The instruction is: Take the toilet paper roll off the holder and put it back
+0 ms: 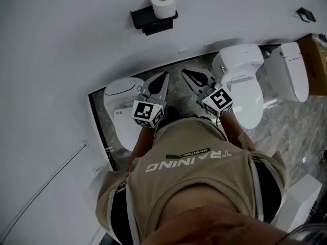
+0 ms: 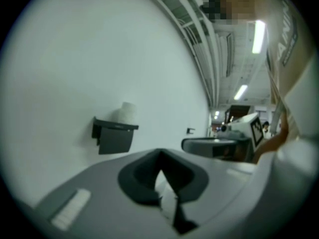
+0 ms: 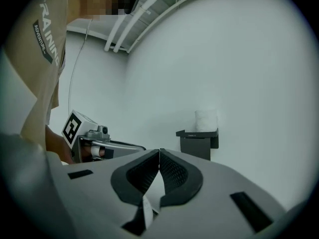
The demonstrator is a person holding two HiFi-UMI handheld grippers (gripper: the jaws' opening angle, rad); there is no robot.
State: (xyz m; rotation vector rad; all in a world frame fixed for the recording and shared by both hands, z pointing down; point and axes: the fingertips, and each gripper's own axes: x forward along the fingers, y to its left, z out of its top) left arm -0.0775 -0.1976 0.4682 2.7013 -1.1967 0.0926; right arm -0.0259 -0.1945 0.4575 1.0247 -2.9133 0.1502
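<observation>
The toilet paper roll (image 1: 163,3) stands upright on top of the black holder (image 1: 152,20), which is fixed to the white wall (image 1: 71,60); nothing touches the roll, and both grippers are well apart from it; the left gripper (image 1: 165,76) and the right gripper (image 1: 185,72) are held side by side in front of the person's beige shirt (image 1: 189,177), tips towards the wall and angled slightly towards each other; in the left gripper view the dark pads meet at their tips with nothing between them, and the roll shows on the holder to the left of the jaws, further along the wall; in the right gripper view the jaws are likewise pressed together and empty, with the roll and holder up and to the right of them; each gripper carries its marker cube near the hand, and each view catches the other gripper at its side; below the grippers in the head view a marbled floor (image 1: 286,131) carries a row of white toilets, one (image 1: 122,111) under the left gripper, one (image 1: 245,80) just right of the right gripper, and a third (image 1: 294,70) further right; a small black hook (image 1: 305,13) sits on the wall well to the right of the holder.
</observation>
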